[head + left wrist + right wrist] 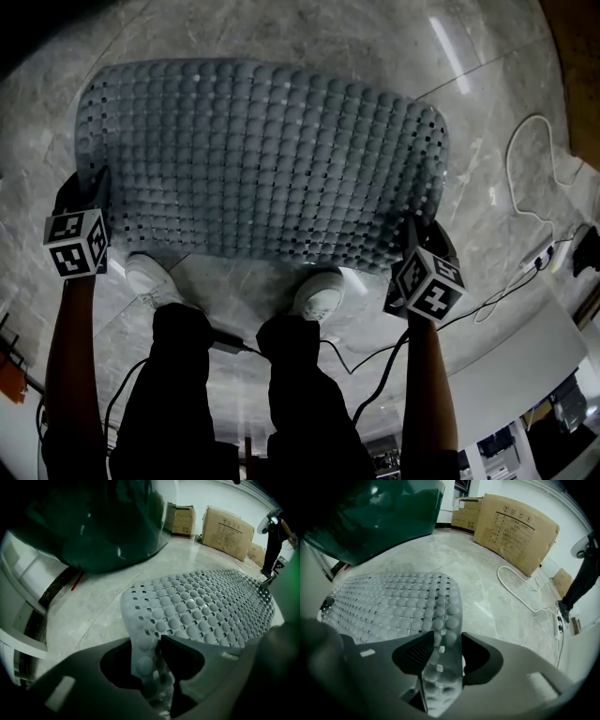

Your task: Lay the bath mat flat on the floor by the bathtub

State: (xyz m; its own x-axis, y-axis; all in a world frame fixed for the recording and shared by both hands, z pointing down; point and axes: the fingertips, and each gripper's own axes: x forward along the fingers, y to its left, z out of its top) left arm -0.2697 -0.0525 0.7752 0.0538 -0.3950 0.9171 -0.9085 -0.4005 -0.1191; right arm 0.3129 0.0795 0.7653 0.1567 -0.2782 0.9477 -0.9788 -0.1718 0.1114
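Observation:
The grey bath mat (262, 159), covered in round bumps and small holes, is spread out over the marble floor in front of the person's white shoes. My left gripper (92, 192) is shut on its near left corner (147, 651). My right gripper (418, 239) is shut on its near right corner (440, 656). The mat's near edge is lifted between the two grippers and the far part (211, 602) lies low over the floor. The dark green bathtub (98, 522) stands just beyond the mat; in the right gripper view the bathtub (370, 513) fills the upper left.
A white cable (525, 178) and power strip (544, 253) lie on the floor to the right. Cardboard boxes (513, 529) stand along the wall. A second person's dark leg and shoe (576, 592) stands at the far right. Black cables (375, 352) trail by the shoes (319, 295).

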